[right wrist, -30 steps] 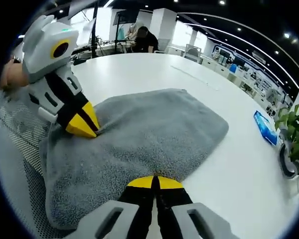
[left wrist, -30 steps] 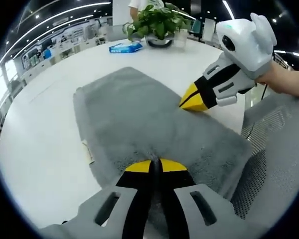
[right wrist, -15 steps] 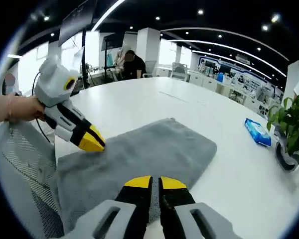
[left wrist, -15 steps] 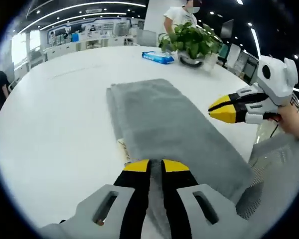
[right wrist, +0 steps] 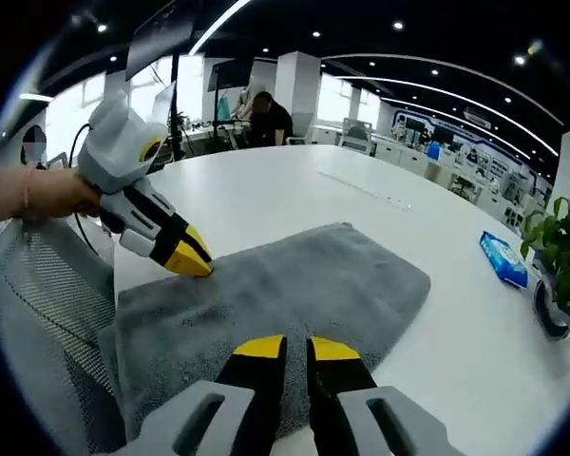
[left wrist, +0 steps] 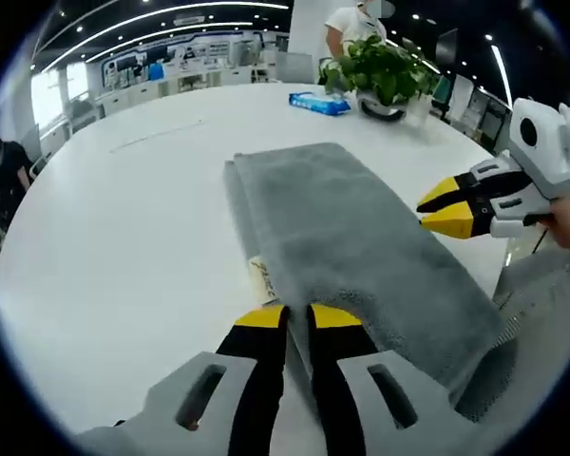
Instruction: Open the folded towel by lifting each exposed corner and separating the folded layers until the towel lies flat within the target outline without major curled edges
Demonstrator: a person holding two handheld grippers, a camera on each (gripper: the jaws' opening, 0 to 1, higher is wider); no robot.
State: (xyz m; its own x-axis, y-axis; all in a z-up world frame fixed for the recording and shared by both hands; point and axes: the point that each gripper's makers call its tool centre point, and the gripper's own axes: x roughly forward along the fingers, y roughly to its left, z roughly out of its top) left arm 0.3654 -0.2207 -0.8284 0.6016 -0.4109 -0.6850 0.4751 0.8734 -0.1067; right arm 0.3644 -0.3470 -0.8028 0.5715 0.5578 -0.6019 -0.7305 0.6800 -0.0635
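On white table (left wrist: 114, 218), fluffy grey folded towel (left wrist: 351, 228).

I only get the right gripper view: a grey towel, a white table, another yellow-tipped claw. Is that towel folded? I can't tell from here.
Observer: Yes. In the left gripper view the towel shows stacked layers along one long edge.
Operator: Anything tucked in there?
Observer: A small pale tag pokes out from under that edge, just ahead of the left claw.
Operator: And my own claw, from outside?
Observer: The right claw hangs beside the opposite long edge, its tips apparently clear of the cloth.
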